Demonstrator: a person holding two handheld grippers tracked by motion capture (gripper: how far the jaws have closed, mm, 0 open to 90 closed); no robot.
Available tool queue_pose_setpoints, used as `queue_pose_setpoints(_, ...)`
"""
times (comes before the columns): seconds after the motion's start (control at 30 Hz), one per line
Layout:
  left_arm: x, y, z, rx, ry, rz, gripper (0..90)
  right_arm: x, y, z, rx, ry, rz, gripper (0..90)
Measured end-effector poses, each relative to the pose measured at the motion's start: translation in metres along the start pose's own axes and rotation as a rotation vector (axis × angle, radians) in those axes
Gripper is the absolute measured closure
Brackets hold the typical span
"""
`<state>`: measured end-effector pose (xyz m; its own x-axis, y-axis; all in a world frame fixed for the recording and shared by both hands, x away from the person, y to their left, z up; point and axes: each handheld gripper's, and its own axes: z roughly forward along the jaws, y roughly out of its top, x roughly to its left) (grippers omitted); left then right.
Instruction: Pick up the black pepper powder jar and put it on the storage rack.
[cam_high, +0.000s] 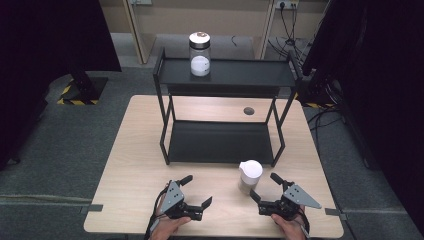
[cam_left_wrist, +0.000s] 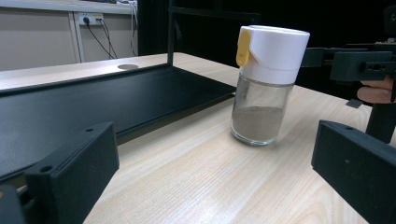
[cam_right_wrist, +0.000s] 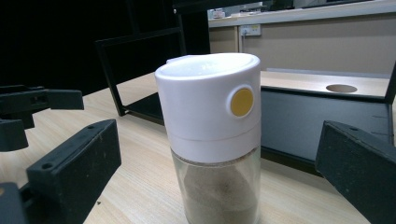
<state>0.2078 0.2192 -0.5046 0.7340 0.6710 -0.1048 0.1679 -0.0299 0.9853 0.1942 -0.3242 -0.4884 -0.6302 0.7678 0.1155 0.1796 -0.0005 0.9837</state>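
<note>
right gripper (cam_high: 265, 186) wide open, empty, just beside spice jar (cam_high: 249, 176) | left gripper (cam_high: 196, 190) open, empty | jar base perhaps cut off in right gripper view

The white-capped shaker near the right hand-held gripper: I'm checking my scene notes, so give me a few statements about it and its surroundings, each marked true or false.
1. The white-capped shaker stands upright on the table. True.
2. The right hand-held gripper is clamped on it. False: its jaws are open, not touching it.
3. It holds brownish powder. True.
4. The clear jar sits on the rack's lower shelf. False: it stands on the top shelf.
5. The left hand-held gripper is open. True.
</note>
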Motion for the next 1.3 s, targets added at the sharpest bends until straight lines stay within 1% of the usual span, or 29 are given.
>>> queue_pose_setpoints(0.23, 0.001, 0.0, 0.0, -0.002, 0.004, -0.002, 0.0, 0.0, 0.0, 0.0, 0.0, -0.002, 0.001, 0.4)
queue_pose_setpoints(0.53, 0.001, 0.0, -0.002, -0.01, 0.017, 0.01, 0.1, 0.002, 0.001, 0.001, 0.007, -0.004, -0.004, 0.4)
queue_pose_setpoints(0.7, 0.002, 0.0, -0.003, -0.013, 0.023, 0.003, 0.1, 0.003, 0.001, 0.003, 0.01, -0.013, -0.014, 0.4)
queue_pose_setpoints(1.0, 0.002, -0.001, -0.003, -0.009, 0.015, 0.013, 0.1, 0.004, 0.003, 0.013, 0.029, -0.018, -0.036, 0.4)
queue_pose_setpoints(1.3, 0.002, -0.001, -0.002, -0.007, 0.011, 0.011, 0.1, 0.002, 0.004, 0.023, 0.04, -0.024, -0.05, 0.4)
